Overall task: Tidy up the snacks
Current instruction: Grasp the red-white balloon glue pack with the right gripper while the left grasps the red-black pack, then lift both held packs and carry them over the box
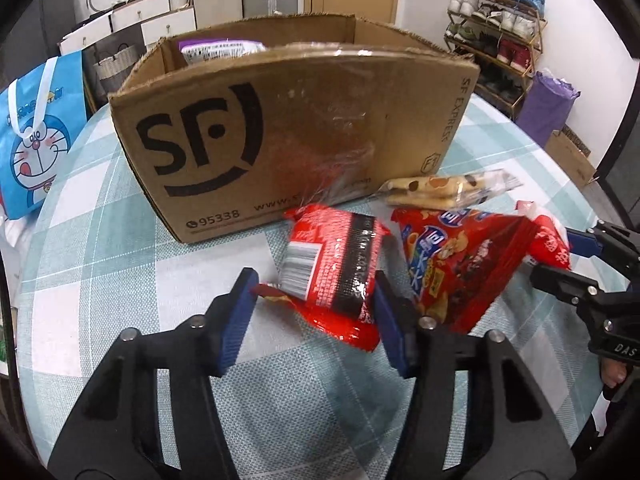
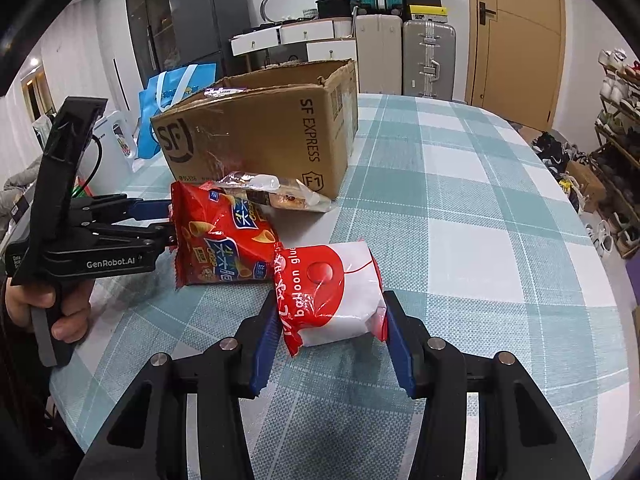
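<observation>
An open cardboard SF box [image 1: 304, 128] stands on the checked tablecloth; it also shows in the right wrist view [image 2: 260, 136]. A purple packet [image 1: 218, 50] lies inside it. My left gripper [image 1: 316, 296] has its blue pads around a red packet with a black band [image 1: 336, 264]. My right gripper [image 2: 332, 328] has its pads against a red-and-white "balloon glue" packet [image 2: 332, 292], seen from the left wrist too [image 1: 548, 240]. A red crisp bag [image 2: 224, 236] lies between them [image 1: 456, 264]. A clear biscuit pack [image 1: 448, 190] lies by the box.
The table [image 2: 460, 208] has a teal and white checked cloth. A blue Doraemon bag [image 1: 32, 136] hangs at its left. Suitcases [image 2: 428, 60] and drawers stand behind. A shoe rack [image 1: 496, 28] is at the right.
</observation>
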### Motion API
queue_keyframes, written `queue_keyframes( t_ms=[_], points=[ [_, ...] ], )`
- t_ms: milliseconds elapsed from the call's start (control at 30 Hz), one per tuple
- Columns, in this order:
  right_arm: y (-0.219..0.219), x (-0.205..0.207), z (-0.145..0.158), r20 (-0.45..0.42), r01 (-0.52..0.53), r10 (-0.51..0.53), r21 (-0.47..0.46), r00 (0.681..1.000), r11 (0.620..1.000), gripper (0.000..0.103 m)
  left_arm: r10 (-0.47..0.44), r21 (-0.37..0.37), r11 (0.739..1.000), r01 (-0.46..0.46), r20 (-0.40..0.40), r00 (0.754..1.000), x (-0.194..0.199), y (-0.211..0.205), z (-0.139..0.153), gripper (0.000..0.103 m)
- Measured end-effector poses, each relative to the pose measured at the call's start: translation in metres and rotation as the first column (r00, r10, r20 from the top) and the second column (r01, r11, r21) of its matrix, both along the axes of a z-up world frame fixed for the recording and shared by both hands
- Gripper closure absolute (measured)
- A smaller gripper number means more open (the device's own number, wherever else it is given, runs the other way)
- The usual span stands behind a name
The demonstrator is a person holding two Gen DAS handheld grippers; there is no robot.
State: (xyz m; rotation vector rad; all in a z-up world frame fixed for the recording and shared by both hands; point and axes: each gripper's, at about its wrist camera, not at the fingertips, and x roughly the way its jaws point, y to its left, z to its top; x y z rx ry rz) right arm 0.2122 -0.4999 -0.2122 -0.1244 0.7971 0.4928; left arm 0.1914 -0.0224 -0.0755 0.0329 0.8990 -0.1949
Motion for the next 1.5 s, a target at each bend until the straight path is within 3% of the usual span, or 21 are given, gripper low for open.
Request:
queue_keyframes(
  t_ms=[67,500,1033,1500],
  points=[
    [-0.001,0.000,0.002,0.008,0.004,-0.004,0.006,1.000,1.000,0.054,-0.010,-0.014,1.000,0.010,0.000,1.000,-0.002,-0.003,0.000,0.063],
    [0.000,-0.004,0.020,0.061,0.012,-0.015,0.052,0.998,0.999,0.054,0.020,-0.047,0.999,-0.018,0.041,0.999,-0.026,0.008,0.015,0.063],
    [0.012,-0.005,0.059,0.133,0.009,-0.021,0.089,0.991,0.996,0.054,0.074,-0.085,0.994,-0.061,0.160,0.984,-0.065,0.037,0.071,0.063],
    [0.034,0.014,0.097,0.168,-0.031,0.008,0.137,0.986,0.990,0.054,0.133,-0.114,0.987,-0.110,0.224,0.965,-0.054,0.047,0.118,0.063]
  ],
)
